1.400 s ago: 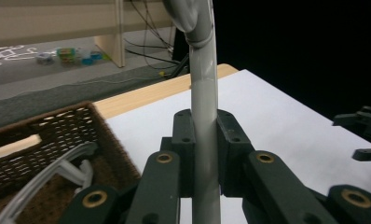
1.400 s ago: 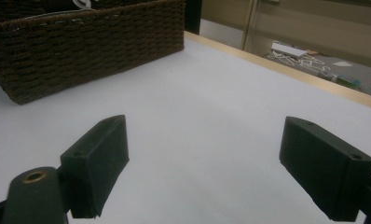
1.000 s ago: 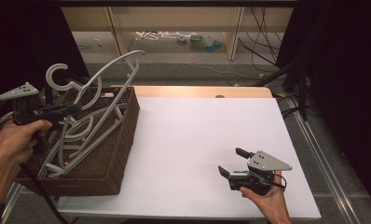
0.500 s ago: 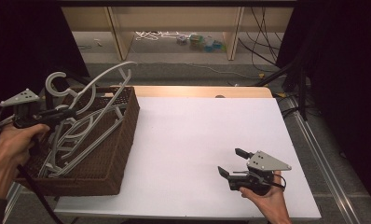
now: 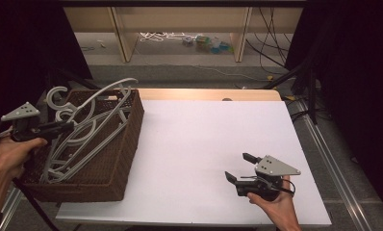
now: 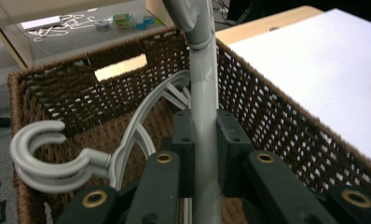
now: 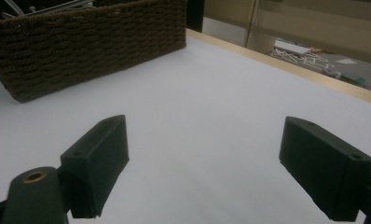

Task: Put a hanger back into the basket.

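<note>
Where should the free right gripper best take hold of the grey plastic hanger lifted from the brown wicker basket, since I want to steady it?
Probably the long curved arm of the grey plastic hanger where it rises clear above the brown wicker basket. Come from the white-table side with the right gripper, jaws open. That part is slim and free of the other hangers, while the left gripper is shut on the bar lower down.

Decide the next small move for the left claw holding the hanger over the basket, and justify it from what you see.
Probably open the left claw and let go. Its jaws are shut on the grey hanger, which already lies low in the wicker basket among other hangers. The right claw rests open on the white table, idle.
</note>
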A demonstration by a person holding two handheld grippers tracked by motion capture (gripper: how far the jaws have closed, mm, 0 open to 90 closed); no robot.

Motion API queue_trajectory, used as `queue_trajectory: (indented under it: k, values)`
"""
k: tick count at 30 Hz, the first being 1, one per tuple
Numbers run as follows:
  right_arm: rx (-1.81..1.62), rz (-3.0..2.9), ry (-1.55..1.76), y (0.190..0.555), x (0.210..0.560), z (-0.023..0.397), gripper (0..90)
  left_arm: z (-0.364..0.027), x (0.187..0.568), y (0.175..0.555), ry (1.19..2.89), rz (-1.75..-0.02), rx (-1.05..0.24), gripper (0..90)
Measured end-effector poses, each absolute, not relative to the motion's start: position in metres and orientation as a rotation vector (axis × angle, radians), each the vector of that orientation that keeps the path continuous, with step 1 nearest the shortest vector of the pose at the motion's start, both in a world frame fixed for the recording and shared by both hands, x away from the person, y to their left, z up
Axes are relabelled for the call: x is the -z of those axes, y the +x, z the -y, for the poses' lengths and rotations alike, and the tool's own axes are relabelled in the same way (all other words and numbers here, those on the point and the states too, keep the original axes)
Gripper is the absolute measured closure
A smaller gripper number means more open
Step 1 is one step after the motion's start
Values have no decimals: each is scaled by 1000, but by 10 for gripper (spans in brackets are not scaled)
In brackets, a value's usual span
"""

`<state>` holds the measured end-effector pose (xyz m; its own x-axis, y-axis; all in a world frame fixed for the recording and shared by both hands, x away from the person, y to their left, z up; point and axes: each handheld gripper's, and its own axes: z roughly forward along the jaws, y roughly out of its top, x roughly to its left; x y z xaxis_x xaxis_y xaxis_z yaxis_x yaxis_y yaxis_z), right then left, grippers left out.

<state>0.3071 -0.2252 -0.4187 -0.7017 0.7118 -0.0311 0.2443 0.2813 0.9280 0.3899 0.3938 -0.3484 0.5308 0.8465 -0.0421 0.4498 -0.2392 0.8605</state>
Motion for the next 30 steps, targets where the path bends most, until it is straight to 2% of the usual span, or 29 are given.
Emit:
queue_trajectory:
  k: [12, 27, 30]
  values:
    - [-1424, -2111, 853, 308, 420, 225, 165, -407, 373, 388, 1942, -1126, -515, 795]
    - [-1400, -2123, 858, 309, 419, 226, 165, -391, 391, 402, 2103, -1141, -452, 792]
    - [-1404, -2116, 861, 308, 421, 226, 165, -387, 402, 406, 2167, -1193, -454, 790]
